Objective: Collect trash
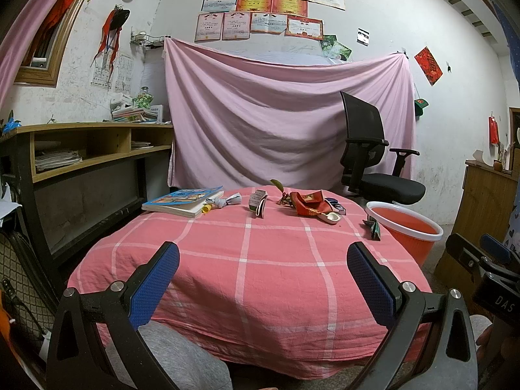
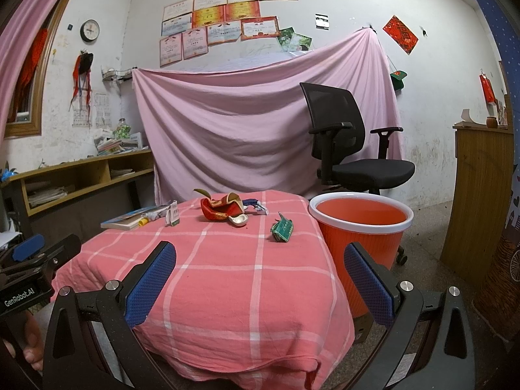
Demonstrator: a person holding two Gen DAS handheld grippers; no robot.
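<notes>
A table under a pink checked cloth (image 1: pixel 247 260) (image 2: pixel 227 276) holds litter at its far side: a crumpled red wrapper (image 1: pixel 308 206) (image 2: pixel 222 208), a white and green carton (image 1: pixel 258 204) (image 2: pixel 173 217), a green folded wrapper (image 1: pixel 373 227) (image 2: pixel 282 227) near the right edge, a grey wad (image 1: pixel 227 201) and a small yellow piece (image 1: pixel 206 208). An orange bin (image 1: pixel 409 234) (image 2: pixel 360 227) stands right of the table. My left gripper (image 1: pixel 263 260) and right gripper (image 2: pixel 260 260) are both open and empty over the near edge.
A book (image 1: pixel 183 201) (image 2: pixel 128 219) lies at the table's far left. A black office chair (image 1: pixel 373 162) (image 2: pixel 351 149) stands behind the bin. A wooden desk (image 1: pixel 91 149) is on the left, a wooden cabinet (image 2: pixel 477 195) on the right.
</notes>
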